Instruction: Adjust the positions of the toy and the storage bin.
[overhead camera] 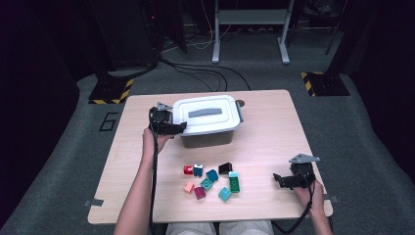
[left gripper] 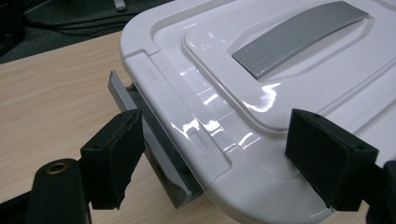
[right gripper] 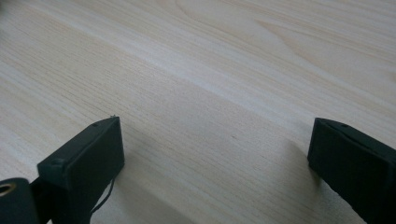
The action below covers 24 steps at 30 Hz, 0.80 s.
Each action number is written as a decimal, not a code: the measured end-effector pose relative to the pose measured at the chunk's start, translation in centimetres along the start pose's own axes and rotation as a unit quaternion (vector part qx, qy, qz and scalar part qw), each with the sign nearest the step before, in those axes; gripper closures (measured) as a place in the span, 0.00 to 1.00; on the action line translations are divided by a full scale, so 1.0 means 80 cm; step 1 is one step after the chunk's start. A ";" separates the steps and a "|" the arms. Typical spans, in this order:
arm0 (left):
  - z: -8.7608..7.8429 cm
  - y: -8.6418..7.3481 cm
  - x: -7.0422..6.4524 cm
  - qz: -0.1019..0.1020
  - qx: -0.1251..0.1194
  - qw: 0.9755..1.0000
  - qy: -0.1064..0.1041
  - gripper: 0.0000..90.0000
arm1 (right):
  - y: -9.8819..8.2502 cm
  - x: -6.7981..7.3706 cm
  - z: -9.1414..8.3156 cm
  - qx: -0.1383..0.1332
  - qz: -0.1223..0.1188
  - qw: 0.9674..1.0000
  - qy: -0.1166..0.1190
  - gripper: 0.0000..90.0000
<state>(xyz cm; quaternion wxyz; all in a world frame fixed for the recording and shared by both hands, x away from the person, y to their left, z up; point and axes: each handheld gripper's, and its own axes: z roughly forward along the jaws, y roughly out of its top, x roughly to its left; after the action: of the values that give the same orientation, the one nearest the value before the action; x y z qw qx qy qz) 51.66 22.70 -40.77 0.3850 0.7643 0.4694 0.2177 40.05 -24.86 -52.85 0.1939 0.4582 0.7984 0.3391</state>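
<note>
Surface [overhead camera: 274, 132], light wood, carrying all. White lidded box [overhead camera: 208, 120] at 12 o'clock of centre, lid on, grey latch [left gripper: 154, 154] at its 9 o'clock end. Left gripper [overhead camera: 176, 128] there, fingers [left gripper: 112, 158] wide apart, straddling latch and lid corner, gripping nothing; likely set to unclip. Right gripper [overhead camera: 279, 180] parked at 4 o'clock, fingers [right gripper: 84, 163] spread, empty, over bare wood. Loose bricks [overhead camera: 213, 182] at 6 o'clock, well apart from both.

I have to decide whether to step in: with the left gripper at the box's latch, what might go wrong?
The left gripper is open astride the lid's corner and grey latch; closing there may pinch the lid's rim, not free the latch. The box has no second hold, since the right gripper rests open near the table edge, so a pull could drag it toward the blocks.
</note>
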 end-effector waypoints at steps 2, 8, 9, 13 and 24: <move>0.001 0.001 -0.003 0.007 0.004 1.000 -0.002 0.22 | 0.000 0.000 0.000 0.000 0.000 1.000 0.000 0.03; 0.006 0.004 -0.012 0.013 0.001 1.000 -0.008 0.22 | 0.000 0.000 0.000 0.000 0.000 1.000 0.000 0.04; 0.007 0.005 -0.013 0.015 0.004 1.000 -0.011 0.22 | 0.000 0.000 0.000 0.000 0.000 1.000 -0.001 0.03; 0.010 0.008 -0.016 0.019 0.008 1.000 -0.018 0.22 | 0.000 0.000 0.000 0.000 -0.001 1.000 -0.001 0.04; 0.026 0.015 -0.027 0.004 -0.002 0.999 -0.042 0.22 | 0.000 0.000 0.000 0.000 0.000 1.000 0.000 0.04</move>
<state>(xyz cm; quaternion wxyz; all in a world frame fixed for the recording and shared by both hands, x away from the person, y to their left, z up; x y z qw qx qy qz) 52.77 19.69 -41.01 0.4050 0.7736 0.4496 0.1880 40.03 -24.85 -52.85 0.1936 0.4581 0.7985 0.3392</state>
